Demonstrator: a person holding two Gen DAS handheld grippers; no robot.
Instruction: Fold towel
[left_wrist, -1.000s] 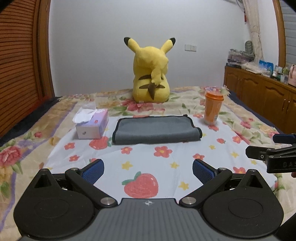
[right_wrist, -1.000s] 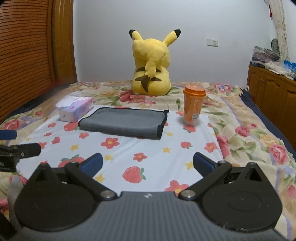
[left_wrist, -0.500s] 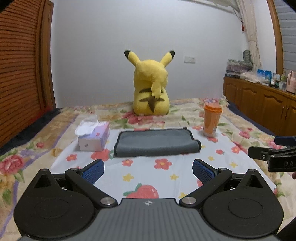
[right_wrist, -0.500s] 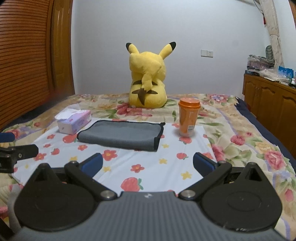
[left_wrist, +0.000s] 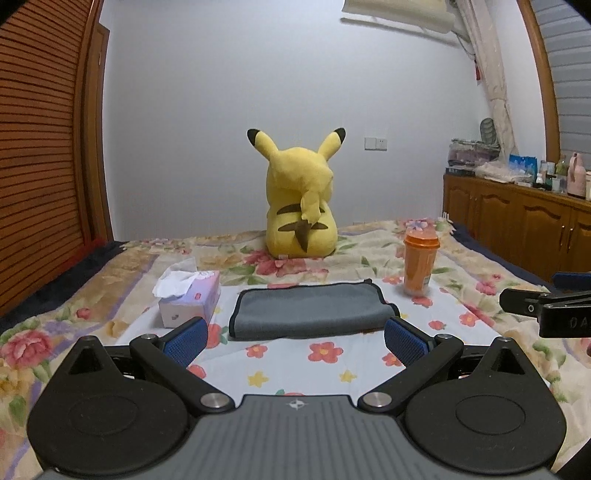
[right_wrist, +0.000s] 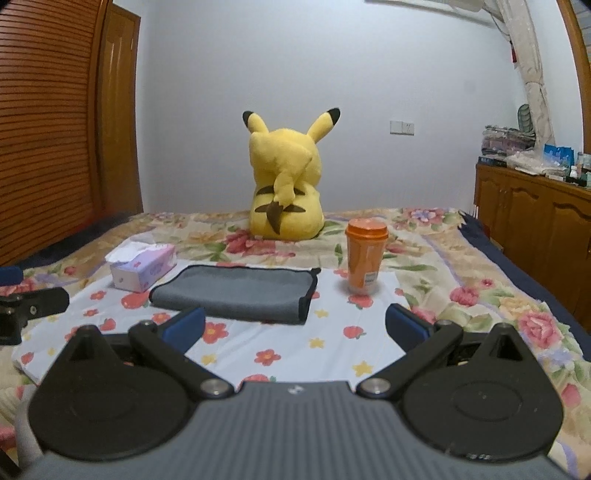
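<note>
The folded grey cloth towel (left_wrist: 310, 308) lies at twelve o'clock beyond my left gripper (left_wrist: 295, 338) and right gripper (right_wrist: 295, 328); both spread, empty; long axis three-to-nine.

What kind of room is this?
Most likely a bedroom. A towel lies on a bed with a floral cover, a plush toy sits on it, and wooden cabinets line the wall.

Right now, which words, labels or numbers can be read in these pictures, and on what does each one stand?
"DA", cut off by the frame edge: on the right claw body.
Cup label: too small to read.
Tissue box print: too blurred to read.
Nothing else is readable.
</note>
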